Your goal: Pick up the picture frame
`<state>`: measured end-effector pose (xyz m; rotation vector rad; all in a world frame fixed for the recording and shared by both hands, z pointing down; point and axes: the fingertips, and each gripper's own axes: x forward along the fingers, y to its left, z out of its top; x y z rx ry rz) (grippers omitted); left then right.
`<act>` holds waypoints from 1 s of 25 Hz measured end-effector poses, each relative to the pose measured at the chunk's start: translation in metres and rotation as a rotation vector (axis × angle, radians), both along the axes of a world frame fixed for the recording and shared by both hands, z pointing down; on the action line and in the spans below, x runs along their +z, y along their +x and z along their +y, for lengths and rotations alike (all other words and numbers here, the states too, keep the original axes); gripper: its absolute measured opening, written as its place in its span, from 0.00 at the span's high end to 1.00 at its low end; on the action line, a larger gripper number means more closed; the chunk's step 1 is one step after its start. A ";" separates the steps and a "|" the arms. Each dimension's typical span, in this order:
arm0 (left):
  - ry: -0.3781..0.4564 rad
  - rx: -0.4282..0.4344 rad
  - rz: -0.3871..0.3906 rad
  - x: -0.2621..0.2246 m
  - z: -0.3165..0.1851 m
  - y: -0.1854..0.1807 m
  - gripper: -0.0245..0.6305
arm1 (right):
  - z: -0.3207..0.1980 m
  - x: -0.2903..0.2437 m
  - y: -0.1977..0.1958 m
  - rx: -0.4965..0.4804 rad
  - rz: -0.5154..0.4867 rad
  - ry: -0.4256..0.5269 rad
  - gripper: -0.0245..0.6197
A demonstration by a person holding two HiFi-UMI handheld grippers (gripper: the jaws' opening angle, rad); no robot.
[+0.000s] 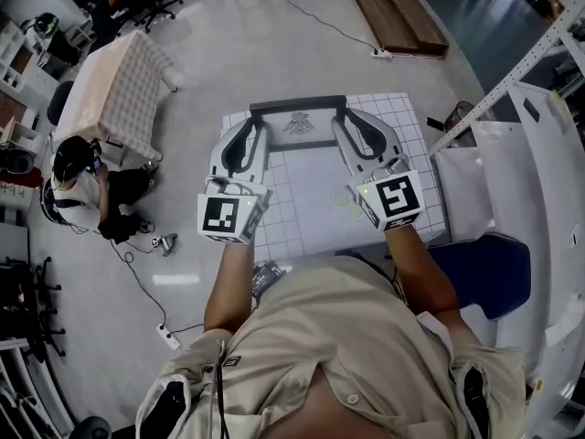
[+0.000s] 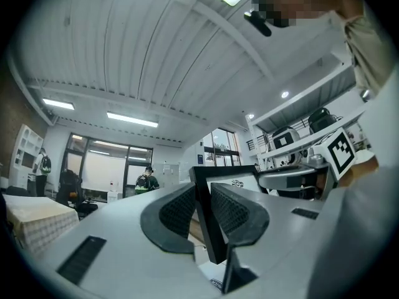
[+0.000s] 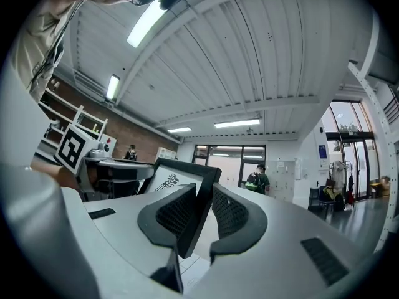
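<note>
Holding the frame (image 1: pixel 297 108) by both sides, over the gridded table (image 1: pixel 416 122). On the near-left bar, clamped by the left gripper (image 1: pixel 251 133), with ribbed pads (image 2: pixel 177 210) pressed against either face of the black edge. On the right bar, clamped likewise by the right gripper (image 1: pixel 352 126), the edge wedged slantwise between its jaws. Printed emblem close to the far bar. Seemingly clear of the table, though hard to confirm from above.

Judged to be in the lifting step: grasp already made on both sides, pick-up close to complete.

Next, by this reading: raise both sides together and evenly, keeping the spacing between the grippers fixed so that neither bar twists out of its pads. Keep the squeeze steady and avoid letting one side climb above the other, given the slanted seat in the right jaws. Mind the slanted shelving post (image 1: pixel 512 71) off to the right.
</note>
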<state>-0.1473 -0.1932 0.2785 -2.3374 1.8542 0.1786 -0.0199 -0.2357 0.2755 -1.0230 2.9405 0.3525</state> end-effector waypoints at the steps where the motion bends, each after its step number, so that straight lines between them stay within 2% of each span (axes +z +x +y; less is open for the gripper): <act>1: 0.003 0.001 -0.002 -0.001 0.002 0.000 0.85 | 0.002 -0.001 0.000 0.000 0.000 0.003 0.83; 25: 0.019 -0.023 -0.010 -0.006 0.018 -0.013 0.85 | 0.020 -0.009 -0.013 -0.026 0.010 0.023 0.83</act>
